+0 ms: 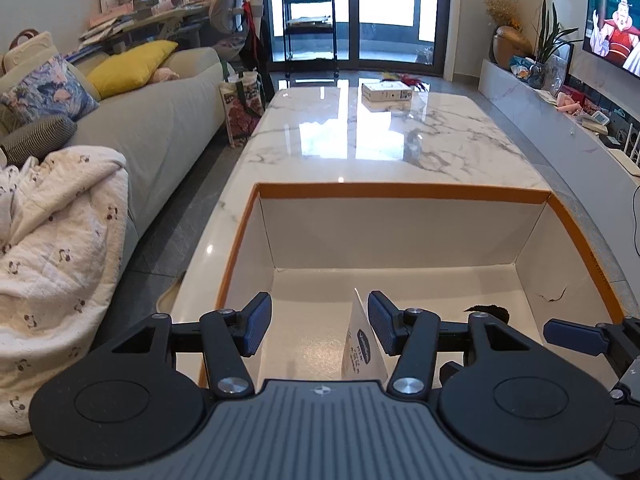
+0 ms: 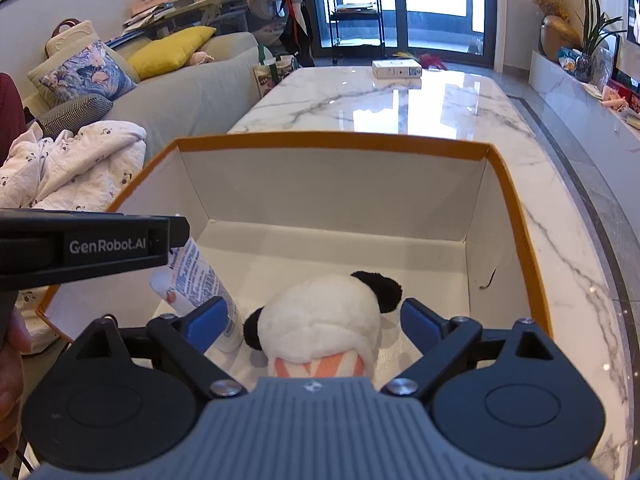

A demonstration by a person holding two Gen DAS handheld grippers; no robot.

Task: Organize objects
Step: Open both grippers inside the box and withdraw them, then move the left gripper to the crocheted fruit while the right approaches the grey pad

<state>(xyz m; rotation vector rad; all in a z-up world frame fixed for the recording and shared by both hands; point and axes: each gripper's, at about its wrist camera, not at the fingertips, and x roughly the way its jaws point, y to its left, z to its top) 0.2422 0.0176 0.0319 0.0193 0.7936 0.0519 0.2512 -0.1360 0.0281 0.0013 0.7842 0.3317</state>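
An open white box with an orange rim (image 1: 400,192) (image 2: 332,140) stands on the marble table. Inside it, a white tube with blue print (image 1: 364,348) (image 2: 200,280) leans upright, and a white panda plush with black ears (image 2: 324,320) lies beside it; one black ear (image 1: 490,312) shows in the left wrist view. My left gripper (image 1: 318,326) is open over the box, the tube touching its right finger but not clamped. My right gripper (image 2: 316,322) is open with its pads on either side of the plush.
A small white box (image 1: 386,92) (image 2: 397,69) sits at the table's far end. A grey sofa with cushions and a white blanket (image 1: 60,220) lies to the left. A TV shelf with plants (image 1: 552,92) runs along the right. The left gripper's body (image 2: 80,246) crosses the right wrist view.
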